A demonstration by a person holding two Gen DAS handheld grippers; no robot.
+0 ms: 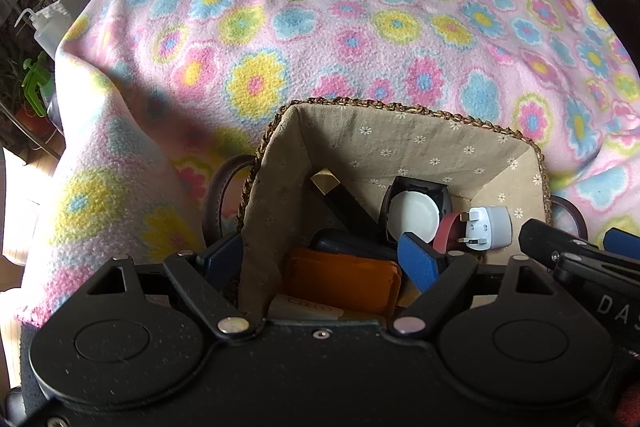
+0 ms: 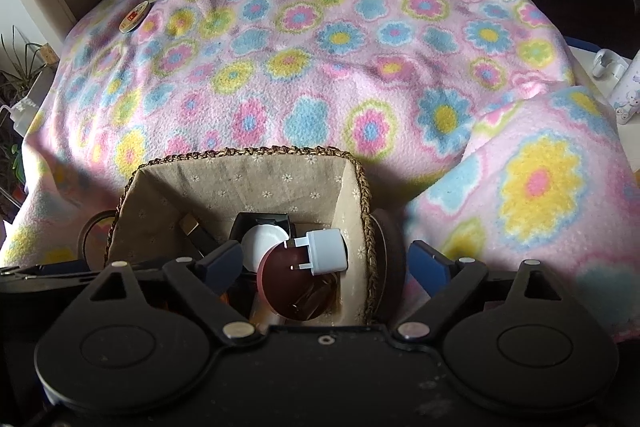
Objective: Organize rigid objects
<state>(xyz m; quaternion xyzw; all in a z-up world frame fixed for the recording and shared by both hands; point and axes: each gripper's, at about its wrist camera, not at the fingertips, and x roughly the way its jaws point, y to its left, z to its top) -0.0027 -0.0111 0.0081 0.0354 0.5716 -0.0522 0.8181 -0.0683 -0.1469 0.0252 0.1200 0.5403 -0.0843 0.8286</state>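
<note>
- The white plug (image 2: 326, 251) lies in the basket (image 2: 256, 155), at 12 o'clock from the right gripper (image 2: 326, 263), whose fingers stand wide, holding nothing.
- It looks light, hard and smooth; grab its flat sides.
- The left gripper (image 1: 320, 259) pinches the basket wall.

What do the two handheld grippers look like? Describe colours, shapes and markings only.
Both the left gripper and the right gripper are matte black, each with two round disc-shaped housings, angled link arms with silver rivets and a centre screw. Their fingers carry blue textured pads. Seen from the left wrist view, the right gripper's black side bears white lettering, "DAS", cut off at the edge.
</note>
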